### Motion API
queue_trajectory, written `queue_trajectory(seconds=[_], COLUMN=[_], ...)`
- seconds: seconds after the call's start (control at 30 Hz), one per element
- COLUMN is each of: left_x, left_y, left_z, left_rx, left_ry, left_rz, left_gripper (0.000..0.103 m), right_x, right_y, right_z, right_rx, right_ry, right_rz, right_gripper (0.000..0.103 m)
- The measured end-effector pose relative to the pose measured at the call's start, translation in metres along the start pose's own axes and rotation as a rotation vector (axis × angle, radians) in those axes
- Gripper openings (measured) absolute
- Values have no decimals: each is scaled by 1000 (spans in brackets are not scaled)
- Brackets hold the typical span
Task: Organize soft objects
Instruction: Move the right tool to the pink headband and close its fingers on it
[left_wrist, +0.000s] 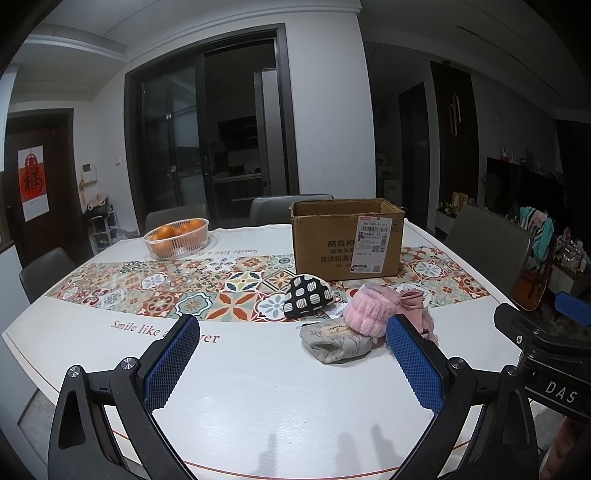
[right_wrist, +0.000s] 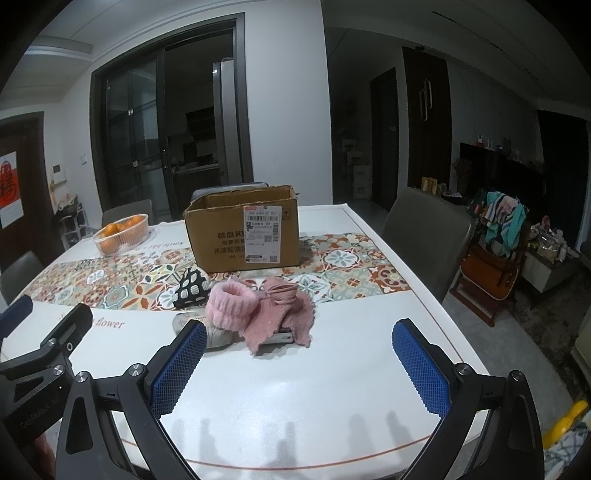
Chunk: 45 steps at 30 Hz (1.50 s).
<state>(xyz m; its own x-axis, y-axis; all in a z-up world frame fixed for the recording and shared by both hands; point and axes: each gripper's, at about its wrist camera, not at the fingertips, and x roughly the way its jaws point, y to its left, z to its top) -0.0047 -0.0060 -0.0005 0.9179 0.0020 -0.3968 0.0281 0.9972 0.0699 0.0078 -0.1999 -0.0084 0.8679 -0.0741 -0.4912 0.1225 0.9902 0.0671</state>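
Grippers idle: left gripper (left_wrist: 291, 354) and right gripper (right_wrist: 299, 363) both spread wide, holding nothing, above the table (right_wrist: 295, 398). Soft pile sits at 12 o'clock from the right one: pink fluffy piece (right_wrist: 231, 308), pink knit cloth (right_wrist: 284, 314), grey pouch (left_wrist: 334, 345), black-white pouch (left_wrist: 308, 295). Cardboard box (right_wrist: 236, 240) just behind, open.

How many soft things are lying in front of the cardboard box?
4: black-and-white patterned pouch nearest the box, grey pouch at front, fluffy pink band, pink knitted cloth rightmost. Others may hide beneath.

table (left_wrist: 240, 387), box (left_wrist: 325, 243), pouches (left_wrist: 334, 345) (perhaps three)
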Motion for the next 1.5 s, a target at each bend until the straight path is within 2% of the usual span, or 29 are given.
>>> queue_trajectory(seconds=[0.37, 0.57, 0.97, 1.17, 1.37, 1.5], left_x=[36, 66, 134, 158, 180, 196], left_y=[-24, -39, -58, -66, -72, -75], left_z=[4, 8, 2, -3, -10, -14], left_rx=[41, 65, 73, 97, 104, 104], left_ry=[11, 33, 175, 218, 266, 307], left_rz=[-61, -89, -143, -161, -177, -190], left_gripper=[103, 102, 95, 94, 92, 87], right_x=[38, 70, 150, 183, 215, 234], right_y=[-15, -21, -22, -21, -23, -23], right_z=[13, 21, 25, 22, 18, 14], right_rx=[-13, -32, -86, -103, -85, -66], right_ry=[7, 37, 165, 231, 297, 347], right_rz=[55, 95, 170, 212, 254, 277], right_gripper=[101, 95, 82, 75, 69, 66])
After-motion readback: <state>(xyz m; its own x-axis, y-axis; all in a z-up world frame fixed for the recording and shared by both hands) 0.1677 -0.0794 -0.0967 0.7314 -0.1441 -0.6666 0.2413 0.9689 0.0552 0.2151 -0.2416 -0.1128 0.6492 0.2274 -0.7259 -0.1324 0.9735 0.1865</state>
